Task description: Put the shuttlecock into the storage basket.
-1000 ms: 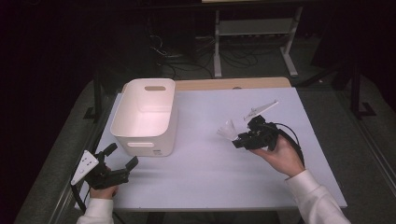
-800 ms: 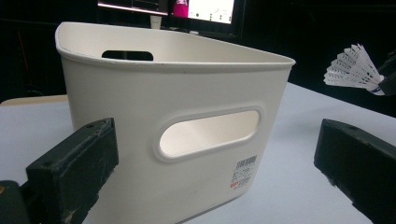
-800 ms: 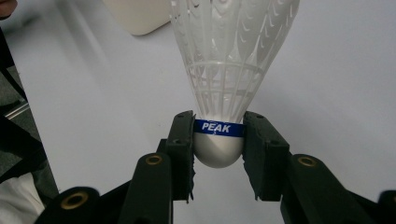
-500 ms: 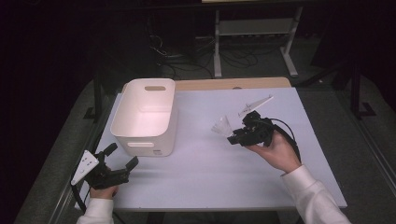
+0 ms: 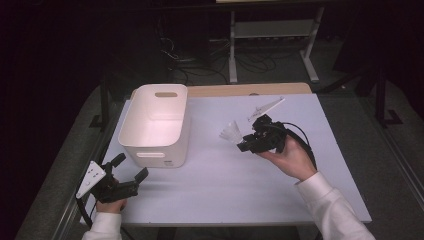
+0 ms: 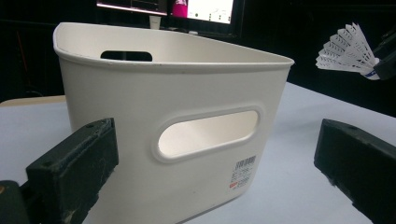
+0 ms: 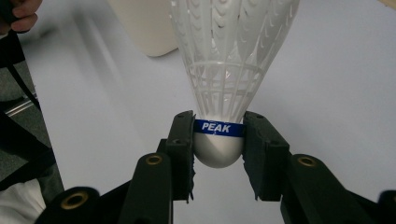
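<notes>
Shuttlecock (image 7: 219, 140) is pinched at its rounded cork base by the right gripper (image 7: 218, 140) fingers, held above mid-bench (very light, skirt fragile, cork firm); left gripper (image 5: 129, 168) fingers wide open, empty

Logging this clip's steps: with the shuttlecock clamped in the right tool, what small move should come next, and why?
Probably carry the right tool leftward toward the white bin: its jaws clamp the shuttlecock at the cork, off the table, short of the bin.
</notes>
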`<state>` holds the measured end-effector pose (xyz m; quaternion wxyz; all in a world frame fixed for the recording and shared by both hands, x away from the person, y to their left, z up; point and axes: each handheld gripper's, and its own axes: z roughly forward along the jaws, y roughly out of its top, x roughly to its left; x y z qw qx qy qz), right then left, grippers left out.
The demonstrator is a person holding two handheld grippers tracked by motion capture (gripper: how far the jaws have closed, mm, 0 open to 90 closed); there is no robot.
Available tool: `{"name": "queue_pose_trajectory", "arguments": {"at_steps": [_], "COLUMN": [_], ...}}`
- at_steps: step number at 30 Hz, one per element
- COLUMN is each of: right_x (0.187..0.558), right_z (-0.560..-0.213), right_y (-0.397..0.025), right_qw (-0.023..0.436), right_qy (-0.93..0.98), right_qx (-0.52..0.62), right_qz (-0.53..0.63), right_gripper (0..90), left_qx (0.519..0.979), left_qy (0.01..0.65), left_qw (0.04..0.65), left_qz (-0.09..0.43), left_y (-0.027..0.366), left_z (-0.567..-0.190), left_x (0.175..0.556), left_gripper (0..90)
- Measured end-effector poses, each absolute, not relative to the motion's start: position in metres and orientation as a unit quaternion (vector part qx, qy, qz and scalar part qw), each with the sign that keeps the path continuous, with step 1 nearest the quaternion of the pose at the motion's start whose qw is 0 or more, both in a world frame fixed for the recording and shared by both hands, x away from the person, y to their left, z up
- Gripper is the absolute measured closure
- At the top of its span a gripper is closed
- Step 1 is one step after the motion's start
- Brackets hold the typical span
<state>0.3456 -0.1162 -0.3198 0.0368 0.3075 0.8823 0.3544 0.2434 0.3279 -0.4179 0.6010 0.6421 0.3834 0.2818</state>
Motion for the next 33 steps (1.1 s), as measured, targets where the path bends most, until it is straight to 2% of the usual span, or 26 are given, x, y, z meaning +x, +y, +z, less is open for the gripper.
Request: {"name": "queue_pose_trajectory", "arguments": {"at_steps": [33], "right_x": [0.358], "right_z": [-0.301], "right_y": [-0.090], "right_qw": [0.042], "right_qy": [0.887], "right_qx": [0.287], "right_qz": [0.360], "right_gripper": [64.0], "left_qx": [0.640], "left_qy": [0.383], "left_qw": [0.603], "left_qz": [0.282], "left_y": [0.327], "left_z": [-0.418], "left_x": [0.243], "left_gripper": [0.0]}}
